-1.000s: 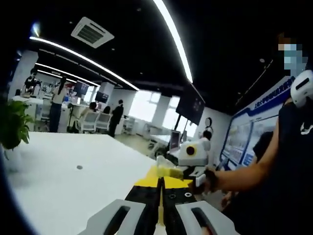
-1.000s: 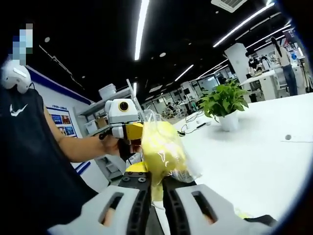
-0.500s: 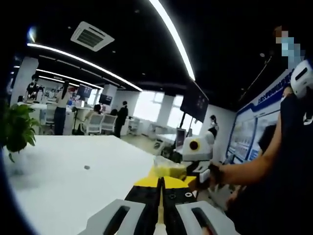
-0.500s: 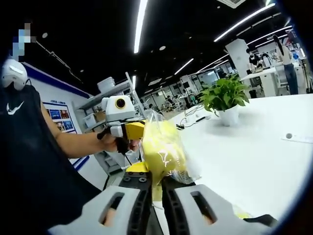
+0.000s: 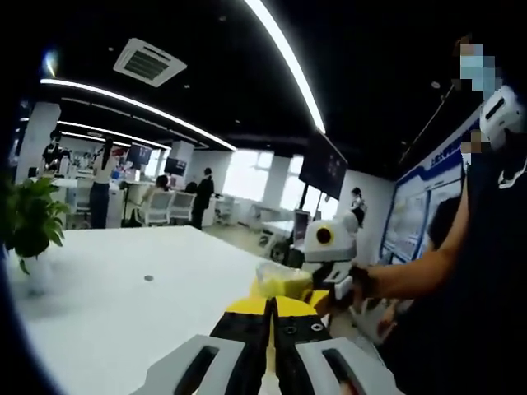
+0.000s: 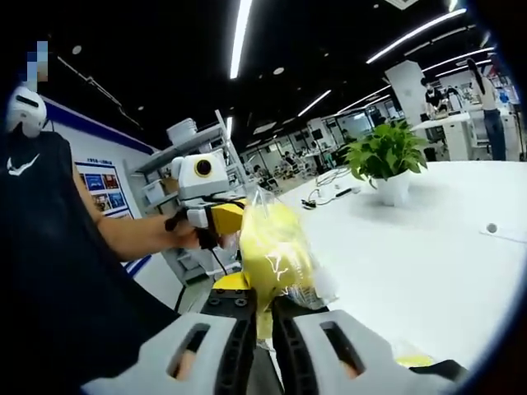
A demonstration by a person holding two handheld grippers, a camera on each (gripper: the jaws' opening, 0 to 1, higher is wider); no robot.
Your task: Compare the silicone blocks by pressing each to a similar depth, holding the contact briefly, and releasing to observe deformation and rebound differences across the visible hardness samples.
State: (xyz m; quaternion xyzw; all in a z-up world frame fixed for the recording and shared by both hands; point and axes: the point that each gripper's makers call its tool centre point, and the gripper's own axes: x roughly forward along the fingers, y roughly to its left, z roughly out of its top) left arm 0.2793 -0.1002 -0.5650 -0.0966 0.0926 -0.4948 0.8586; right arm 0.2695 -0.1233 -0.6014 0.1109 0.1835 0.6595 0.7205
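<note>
Barely shifted, both grippers, right gripper [image 6: 262, 306] and left gripper [image 5: 270, 313], clench 1 yellow bagged block [image 6: 276, 251] mid-frame, likely squeezing it.

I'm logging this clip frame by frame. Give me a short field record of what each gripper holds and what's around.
left gripper: shut on the yellow bag's edge
right gripper: shut on the same yellow bag
bag: clear plastic, yellow contents, held in the air between both grippers
table: white, potted plant standing on it
silicone blocks: cannot tell

Dark sleeveless top [image 6: 49, 271], white logo
</note>
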